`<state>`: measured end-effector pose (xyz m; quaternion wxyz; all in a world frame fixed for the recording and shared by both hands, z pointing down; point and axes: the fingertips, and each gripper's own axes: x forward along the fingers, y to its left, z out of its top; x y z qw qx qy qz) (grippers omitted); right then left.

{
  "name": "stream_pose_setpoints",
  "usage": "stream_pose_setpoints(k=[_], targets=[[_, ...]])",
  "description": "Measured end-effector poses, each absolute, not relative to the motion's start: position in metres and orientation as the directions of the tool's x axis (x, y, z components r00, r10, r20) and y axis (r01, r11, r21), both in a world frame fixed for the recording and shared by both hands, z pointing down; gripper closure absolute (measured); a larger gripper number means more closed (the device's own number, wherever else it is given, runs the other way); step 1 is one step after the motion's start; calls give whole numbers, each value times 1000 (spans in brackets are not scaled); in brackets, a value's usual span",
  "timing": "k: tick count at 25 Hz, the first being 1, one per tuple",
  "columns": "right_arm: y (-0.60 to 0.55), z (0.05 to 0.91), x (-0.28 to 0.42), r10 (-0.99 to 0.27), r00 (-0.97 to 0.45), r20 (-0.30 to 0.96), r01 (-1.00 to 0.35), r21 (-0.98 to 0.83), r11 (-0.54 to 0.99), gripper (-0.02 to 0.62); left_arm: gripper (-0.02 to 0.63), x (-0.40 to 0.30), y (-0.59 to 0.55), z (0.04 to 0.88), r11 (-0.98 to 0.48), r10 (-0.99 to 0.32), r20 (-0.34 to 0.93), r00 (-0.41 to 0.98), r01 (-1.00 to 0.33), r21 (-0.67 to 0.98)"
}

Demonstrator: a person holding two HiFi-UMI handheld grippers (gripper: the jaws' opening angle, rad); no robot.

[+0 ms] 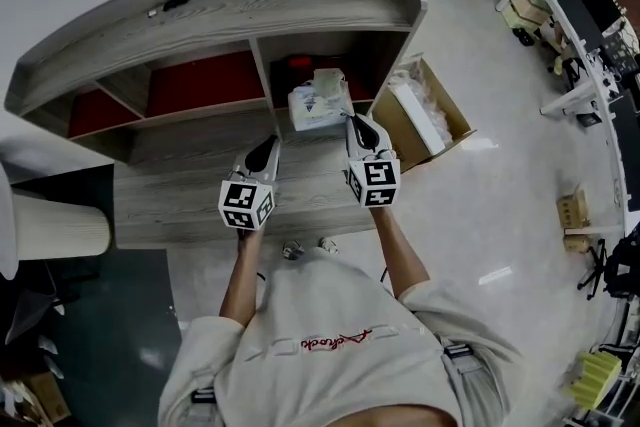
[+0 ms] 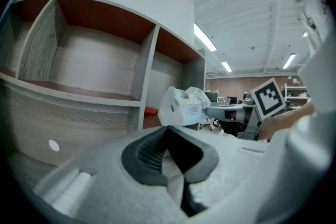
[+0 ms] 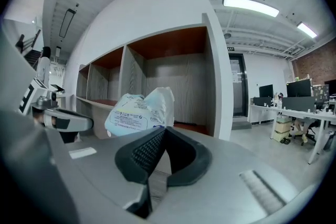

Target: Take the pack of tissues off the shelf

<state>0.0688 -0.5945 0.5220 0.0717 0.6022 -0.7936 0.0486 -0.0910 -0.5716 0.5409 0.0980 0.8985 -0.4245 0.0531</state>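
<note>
While it hangs before the shelf [image 1: 250, 5], pack of tissues [image 1: 318, 100]: wrapper pinched between closed jaws of right gripper [image 1: 352, 118]; left gripper [image 1: 272, 142]: jaws together, empty.

Grey wood shelf [image 1: 190, 185] — red-lined compartments [image 1: 205, 80]; small dark object [image 1: 180, 3] on top; cardboard box [image 1: 430, 115] on floor [image 1: 500, 215] beside.

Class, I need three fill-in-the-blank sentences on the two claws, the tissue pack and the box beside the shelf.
Of the left claw and right claw, the pack is held by the ___ one. The other claw is shut and holds ___. In the head view, the open cardboard box stands on the floor at the shelf's ___ end.
Missing words: right; nothing; right.
</note>
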Motion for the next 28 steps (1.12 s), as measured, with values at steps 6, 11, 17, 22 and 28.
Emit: stream_pose_setpoints(k=[6, 11, 17, 22, 28], targets=[[-566, 520, 69, -950, -264, 169, -963, 3, 269, 586, 607, -93, -555, 534, -617, -759, 170, 629, -777, 122], [-544, 516, 65, -949, -274, 153, -961, -14, 275, 588, 607, -94, -543, 529, -615, -763, 164, 625, -780, 113], [-516, 513, 65, -949, -284, 136, -959, -18, 284, 588, 607, -94, -523, 530, -610, -766, 172, 619, -785, 108], [-494, 509, 66, -951, -287, 119, -958, -24, 286, 588, 607, -97, -511, 532, -601, -773, 177, 609, -793, 105], [-481, 518, 75, -955, -266, 132, -964, -30, 264, 587, 607, -100, -501, 533, -589, -782, 174, 599, -801, 109]])
